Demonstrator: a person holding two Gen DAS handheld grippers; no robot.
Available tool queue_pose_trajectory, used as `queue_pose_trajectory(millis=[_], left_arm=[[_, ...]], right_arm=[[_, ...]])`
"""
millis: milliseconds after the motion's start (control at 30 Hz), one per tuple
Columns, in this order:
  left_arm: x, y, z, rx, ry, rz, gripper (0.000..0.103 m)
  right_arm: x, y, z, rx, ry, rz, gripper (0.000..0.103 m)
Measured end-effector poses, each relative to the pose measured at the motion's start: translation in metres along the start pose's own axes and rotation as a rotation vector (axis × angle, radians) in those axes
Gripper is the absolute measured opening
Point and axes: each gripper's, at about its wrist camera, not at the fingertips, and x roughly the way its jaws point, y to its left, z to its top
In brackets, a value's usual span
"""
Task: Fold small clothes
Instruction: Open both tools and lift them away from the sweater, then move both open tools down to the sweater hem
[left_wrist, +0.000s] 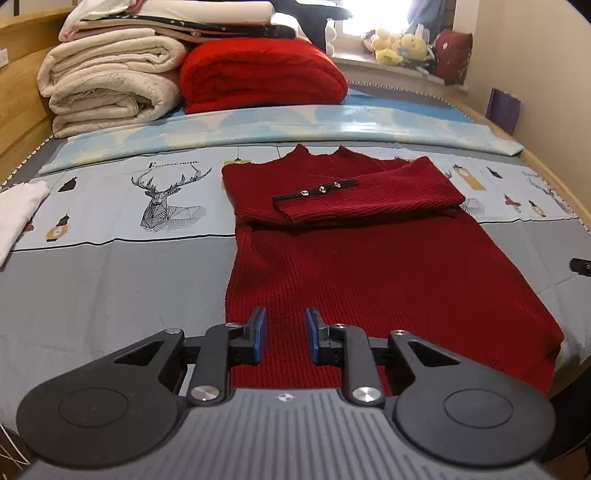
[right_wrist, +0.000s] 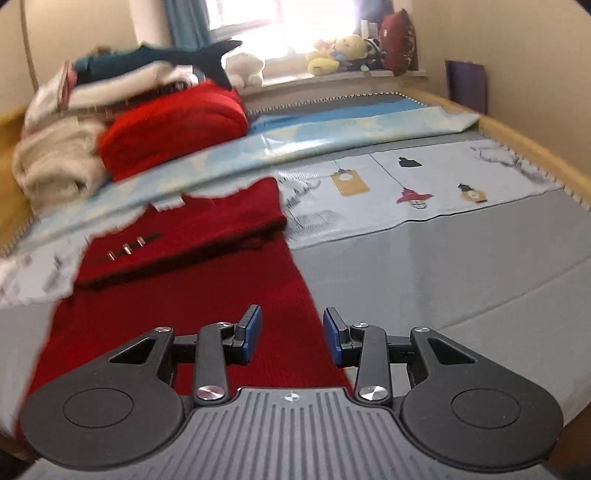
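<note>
Where both tools gape, red sweater (left_wrist: 369, 266) just ahead.

Right gripper (right_wrist: 291, 336), jaws apart, above red knit garment (right_wrist: 177, 295) on bed (right_wrist: 443, 277).

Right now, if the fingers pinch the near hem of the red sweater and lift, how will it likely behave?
The red sweater would probably droop limply: it is ribbed knit lying flat on the bed. The sleeve folded across its chest looks loose and may slide off. The knit looks thick, so it should grip rather than slip between the open fingers.
</note>
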Motion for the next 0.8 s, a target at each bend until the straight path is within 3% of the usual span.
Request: queue_pose_trajectory(millis=[100, 167, 267, 433, 500, 600, 800], left_arm=[[0.021, 0.011, -0.023, -0.012, 0.030, 0.019, 0.025], [0.041, 0.020, -0.030, -0.055, 0.147, 0.070, 0.025], [0.047, 0.035, -0.030, -0.144, 0.161, 0.063, 0.025], [0.056, 0.046, -0.036, -0.177, 0.225, 0.084, 0.025], [0.054, 0.046, -0.034, -0.190, 0.205, 0.061, 0.025], [0.039, 0.027, -0.024, -0.115, 0.119, 0.015, 0.025], [-0.040, -0.056, 0.010, 0.099, -0.131, -0.216, 0.028]], right_arm=[[0.009, -0.001, 0.000, 0.032, 0.030, 0.020, 0.039], [0.017, -0.001, -0.001, 0.032, 0.050, 0.000, 0.039], [0.029, 0.000, -0.005, 0.033, 0.100, -0.027, 0.039], [0.046, 0.002, -0.015, 0.006, 0.178, -0.064, 0.039], [0.049, 0.000, -0.016, 0.019, 0.198, -0.075, 0.039], [0.050, 0.000, -0.016, 0.041, 0.201, -0.073, 0.039], [0.048, 0.003, -0.017, 0.015, 0.200, -0.068, 0.039]])
